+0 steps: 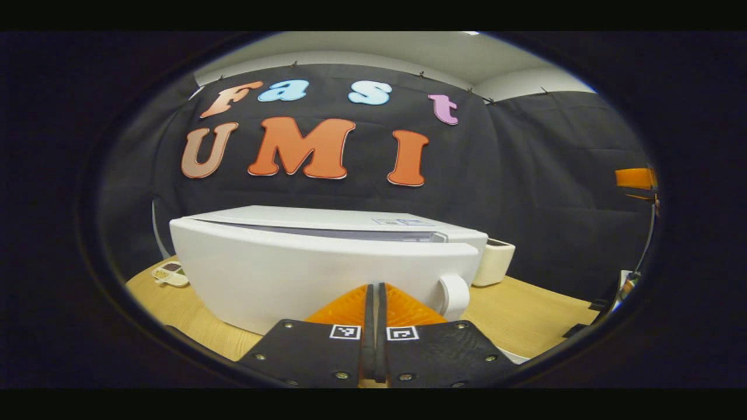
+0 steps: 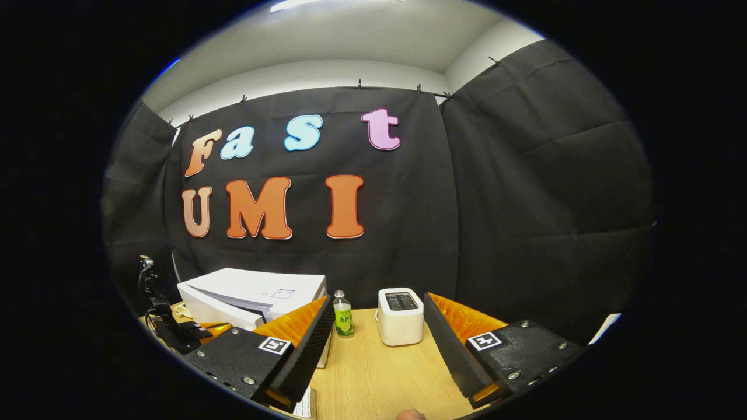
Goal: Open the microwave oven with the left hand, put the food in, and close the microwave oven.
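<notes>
Left gripper (image 1: 373, 291): fingers pressed flat together, nothing between them, tips right in front of the microwave oven's front face, low and near its round knob (image 1: 454, 294). Whether the tips touch the door cannot be told.

Microwave oven (image 1: 303, 274): white, box-shaped, sitting on the wooden table (image 1: 525, 315). In the left gripper view its long axis runs left to right across the picture, broad front toward the camera. The door (image 1: 280, 280) stands slightly ajar: a dark gap shows along its top edge, wider toward the right end near the knob. The top panel carries a small label, too small to read.

Just right of the oven, behind its corner, a small white container (image 1: 495, 261). Off the oven's left end, a small pale object (image 1: 170, 273) lies on the table; what it is cannot be told.

Right gripper (image 2: 378, 350): fingers spread wide, holding nothing, above bare table well back from the oven. In the right gripper view the oven (image 2: 251, 294) sits at the left of the table (image 2: 373, 373), long axis running from near left toward far right. Between the spread fingers, farther off: a small bottle with a green label (image 2: 343, 315), upright, and beside it a white toaster (image 2: 400, 315), slots up. Bottle and toaster stand apart.
</notes>
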Demonstrator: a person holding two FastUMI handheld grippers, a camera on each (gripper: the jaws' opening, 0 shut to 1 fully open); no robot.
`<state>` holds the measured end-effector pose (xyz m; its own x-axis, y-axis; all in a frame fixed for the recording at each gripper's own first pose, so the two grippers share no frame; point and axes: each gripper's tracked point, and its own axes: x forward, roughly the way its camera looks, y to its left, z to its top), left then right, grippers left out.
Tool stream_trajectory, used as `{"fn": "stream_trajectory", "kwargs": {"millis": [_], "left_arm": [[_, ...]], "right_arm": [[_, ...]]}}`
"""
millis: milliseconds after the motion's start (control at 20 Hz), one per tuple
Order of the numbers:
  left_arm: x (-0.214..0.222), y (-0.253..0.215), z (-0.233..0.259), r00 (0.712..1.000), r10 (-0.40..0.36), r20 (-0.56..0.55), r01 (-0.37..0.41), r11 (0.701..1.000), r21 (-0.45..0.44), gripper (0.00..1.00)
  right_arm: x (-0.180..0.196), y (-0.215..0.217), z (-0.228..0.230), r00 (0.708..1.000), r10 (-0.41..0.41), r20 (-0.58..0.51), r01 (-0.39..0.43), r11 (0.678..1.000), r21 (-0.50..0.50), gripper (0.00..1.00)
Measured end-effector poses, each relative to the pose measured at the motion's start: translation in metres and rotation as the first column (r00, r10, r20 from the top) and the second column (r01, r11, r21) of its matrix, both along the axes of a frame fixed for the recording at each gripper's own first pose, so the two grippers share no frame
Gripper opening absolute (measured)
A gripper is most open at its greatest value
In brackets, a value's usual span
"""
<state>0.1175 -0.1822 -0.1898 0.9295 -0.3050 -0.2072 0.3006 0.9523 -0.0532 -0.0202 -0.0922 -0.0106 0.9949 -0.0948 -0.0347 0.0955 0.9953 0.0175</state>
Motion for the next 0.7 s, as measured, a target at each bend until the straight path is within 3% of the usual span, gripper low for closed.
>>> {"fn": "stream_trajectory", "kwargs": {"millis": [350,700], "left_arm": [[0.028,0.010,-0.007,0.994,0.110,0.026,-0.111,0.993,0.046,0.02],[0.033,0.010,-0.002,0.983,0.166,0.073,-0.172,0.980,0.096,0.00]], "right_arm": [[0.001,-0.008,-0.006,1.000,-0.012,-0.005,0.012,1.000,0.003,0.94],[0.007,-0.016,-0.016,0.999,-0.036,-0.026,0.036,0.999,0.001,0.95]]}}
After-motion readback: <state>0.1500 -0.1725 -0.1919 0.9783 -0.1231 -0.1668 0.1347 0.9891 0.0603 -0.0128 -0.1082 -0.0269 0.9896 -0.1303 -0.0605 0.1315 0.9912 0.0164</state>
